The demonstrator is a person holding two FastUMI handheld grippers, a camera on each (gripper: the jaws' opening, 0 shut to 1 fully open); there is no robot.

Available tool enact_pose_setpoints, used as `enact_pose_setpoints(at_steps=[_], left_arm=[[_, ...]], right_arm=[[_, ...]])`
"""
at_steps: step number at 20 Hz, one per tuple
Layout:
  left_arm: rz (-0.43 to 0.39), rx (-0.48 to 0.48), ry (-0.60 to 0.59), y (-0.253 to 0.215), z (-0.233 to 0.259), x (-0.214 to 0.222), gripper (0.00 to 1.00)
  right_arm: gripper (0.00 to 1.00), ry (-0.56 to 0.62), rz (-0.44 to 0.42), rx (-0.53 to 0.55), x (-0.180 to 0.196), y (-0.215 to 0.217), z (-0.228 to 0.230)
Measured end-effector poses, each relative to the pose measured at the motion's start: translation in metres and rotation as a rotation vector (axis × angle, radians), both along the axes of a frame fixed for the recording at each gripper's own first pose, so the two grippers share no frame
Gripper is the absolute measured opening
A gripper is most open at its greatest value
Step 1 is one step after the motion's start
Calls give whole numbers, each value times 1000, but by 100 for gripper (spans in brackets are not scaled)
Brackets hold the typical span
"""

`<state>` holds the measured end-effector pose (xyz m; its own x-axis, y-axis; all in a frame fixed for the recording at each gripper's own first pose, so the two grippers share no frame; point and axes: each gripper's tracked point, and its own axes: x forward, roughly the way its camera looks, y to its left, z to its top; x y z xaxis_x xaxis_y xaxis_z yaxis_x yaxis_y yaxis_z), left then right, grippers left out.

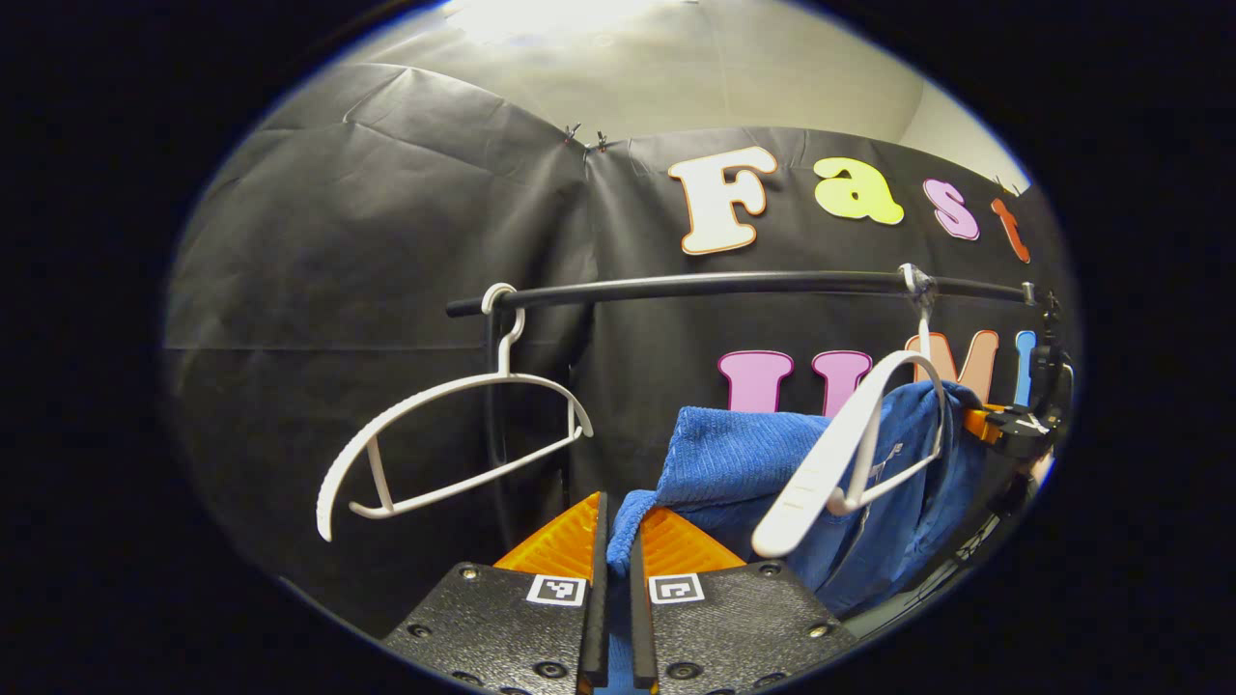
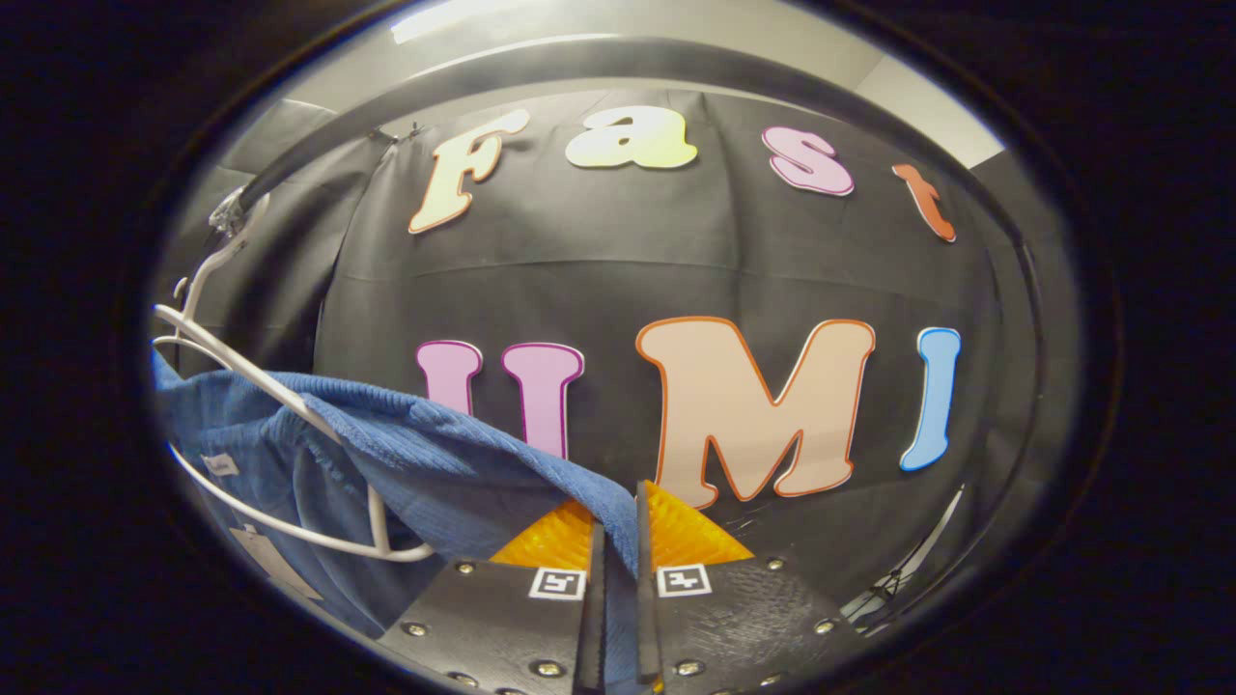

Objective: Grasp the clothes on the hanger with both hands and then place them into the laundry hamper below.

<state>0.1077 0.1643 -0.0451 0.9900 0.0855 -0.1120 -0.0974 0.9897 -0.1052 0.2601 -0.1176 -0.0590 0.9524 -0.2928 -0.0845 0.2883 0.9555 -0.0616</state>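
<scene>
Empty white hanger [image 1: 454,439] on black rail [image 1: 734,286]

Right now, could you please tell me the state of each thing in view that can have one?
Left gripper: shut on the blue garment.
Right gripper: shut on the blue garment.
Blue garment: draped on the right hanger, pinched at two edges.
Right hanger: hooked on the rail, tilted.
Left hanger: bare, hooked on the rail.

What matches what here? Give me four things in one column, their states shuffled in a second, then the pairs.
1. Blue garment
2. Bare hanger
3. Rail
4. Second hanger

a. carries both hangers
b. hangs empty
c. pinched by both grippers
d. has cloth draped over it

Pairs: 1-c, 2-b, 3-a, 4-d. The left gripper and right gripper each have their jaws closed on a fold of the garment.
</scene>
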Motion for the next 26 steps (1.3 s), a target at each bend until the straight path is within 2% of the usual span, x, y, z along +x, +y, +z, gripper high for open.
enact_pose_setpoints(at_steps=[9,15,19,23,26], left_arm=[[-39,-17,26,-29,-20,-20,10],[-47,-40,61,-49,-38,-31,10],[-55,-22,96,-59,-55,-39,9],[-75,50,133,-70,-70,-47,10],[-102,48,144,-85,-77,-49,9]], right_arm=[[13,58,-34,-27,13,-18,-24],[13,117,-28,-48,7,-21,-51],[13,171,1,-59,-13,-12,-79],[13,214,40,-71,-33,1,-103],[13,226,91,-64,-47,20,-112]])
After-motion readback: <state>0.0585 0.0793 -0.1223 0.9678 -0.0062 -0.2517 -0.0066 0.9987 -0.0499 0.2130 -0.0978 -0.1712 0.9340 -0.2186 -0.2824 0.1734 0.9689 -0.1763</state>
